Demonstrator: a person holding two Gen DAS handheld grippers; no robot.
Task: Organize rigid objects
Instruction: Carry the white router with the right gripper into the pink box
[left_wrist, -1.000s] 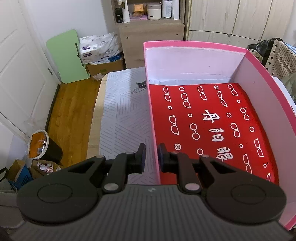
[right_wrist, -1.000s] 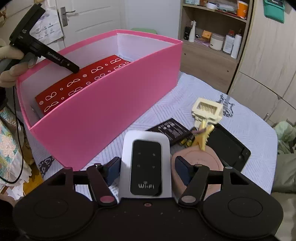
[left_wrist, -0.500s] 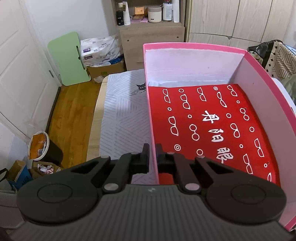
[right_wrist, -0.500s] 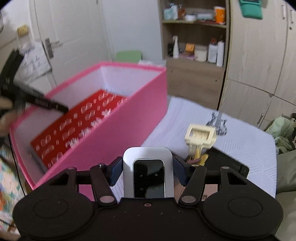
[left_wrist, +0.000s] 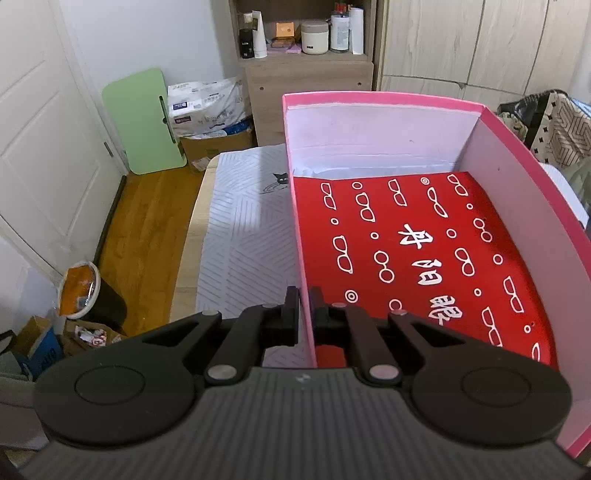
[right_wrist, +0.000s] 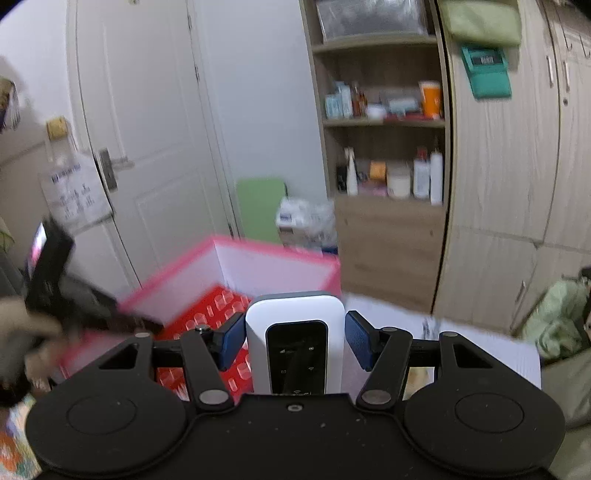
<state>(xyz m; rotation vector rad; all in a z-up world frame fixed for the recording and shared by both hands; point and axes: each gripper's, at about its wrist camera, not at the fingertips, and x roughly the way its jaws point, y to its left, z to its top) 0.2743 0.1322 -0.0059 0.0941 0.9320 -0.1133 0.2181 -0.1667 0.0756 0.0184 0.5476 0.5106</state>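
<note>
A pink box (left_wrist: 384, 101) with white inner walls stands on the table, and a red case with white glasses prints (left_wrist: 417, 251) lies flat inside it. My left gripper (left_wrist: 303, 314) is shut on the box's left wall near its front corner, one finger on each side. My right gripper (right_wrist: 295, 341) is shut on a white WiFi router with a black screen (right_wrist: 295, 339) and holds it in the air above the box's near side (right_wrist: 236, 273). The right wrist view is blurred. The left gripper and the hand on it show at that view's left (right_wrist: 48, 291).
A grey patterned cloth (left_wrist: 243, 236) covers the table left of the box. A bin (left_wrist: 88, 295) and cartons stand on the wooden floor at the left. A shelf unit with bottles (left_wrist: 306, 37) and wardrobe doors (right_wrist: 509, 184) are behind the table.
My left gripper's fingers closed on the box's left wall. My right gripper rose with the router, off the table items and up over the box.
</note>
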